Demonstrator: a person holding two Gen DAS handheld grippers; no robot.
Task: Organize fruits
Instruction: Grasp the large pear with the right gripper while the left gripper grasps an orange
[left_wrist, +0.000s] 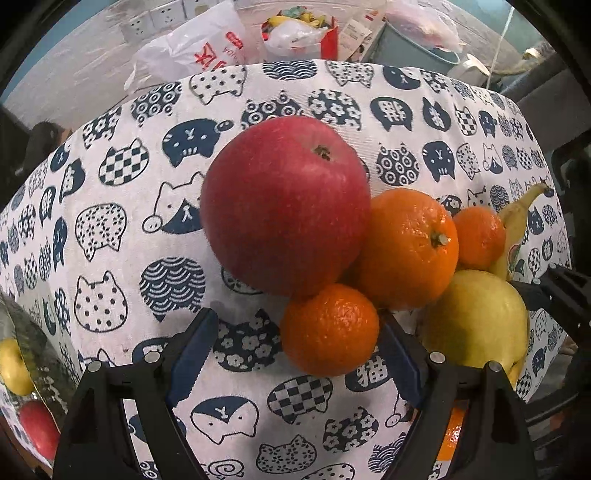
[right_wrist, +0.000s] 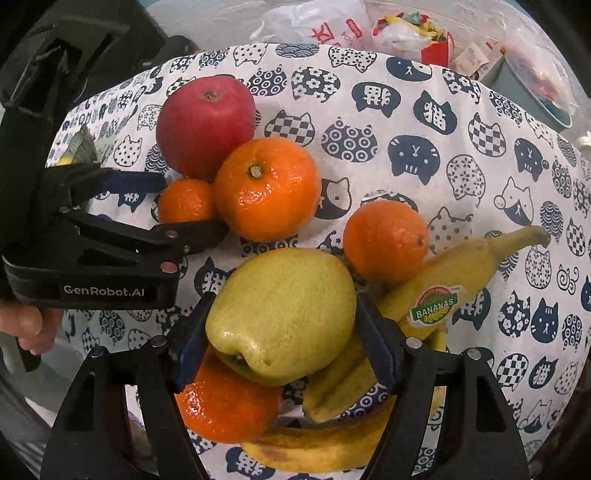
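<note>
The right claw (right_wrist: 282, 332) grips a pear (right_wrist: 280, 314). The left claw (left_wrist: 295, 339), jaws apart, straddles a small orange (left_wrist: 330, 329) beside the apple (left_wrist: 284, 205) on the bench (left_wrist: 110, 184).

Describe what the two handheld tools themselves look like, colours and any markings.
Both are matte black plastic. The left tool, seen from the side in the right wrist view, has angular open-framed fingers joined by silver pivot pins, dark blue pads with a toothed edge, and white "GenRobot.AI" lettering on its body. The right tool has the same black fingers, silver pins and blue pads. No cables or sleeves show.
</note>
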